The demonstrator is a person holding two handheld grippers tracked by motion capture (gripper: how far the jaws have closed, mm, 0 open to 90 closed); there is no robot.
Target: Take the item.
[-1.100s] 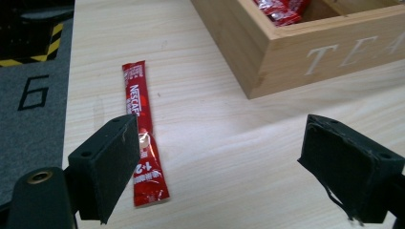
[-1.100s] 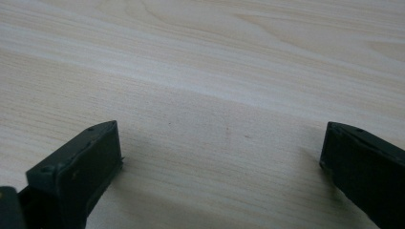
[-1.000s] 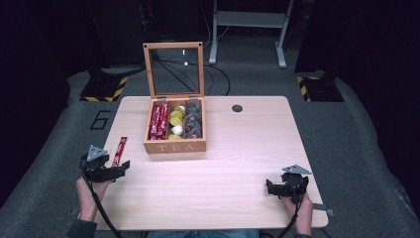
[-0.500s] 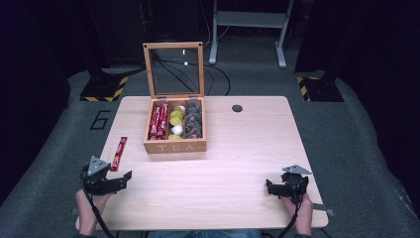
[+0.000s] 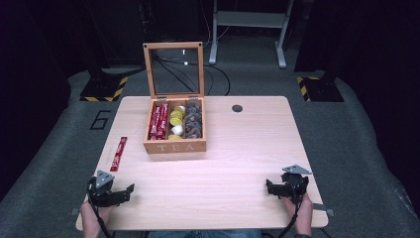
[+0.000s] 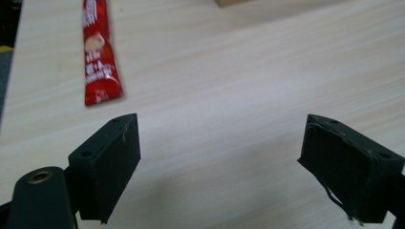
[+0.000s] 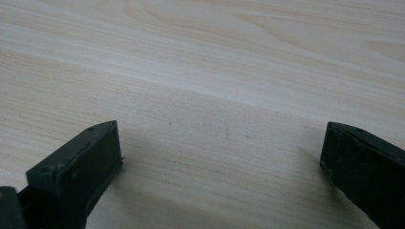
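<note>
Pale wood table, dark room behind | left gripper at near-left corner, jaws spread wide, grasping nothing | red sachet flat on table just ahead of it, apart | open tea box mid-table, sachets, capsules inside | right gripper near-right, jaws spread, empty

Both hands low at the near edge, left tool and right tool gaping wide.
</note>
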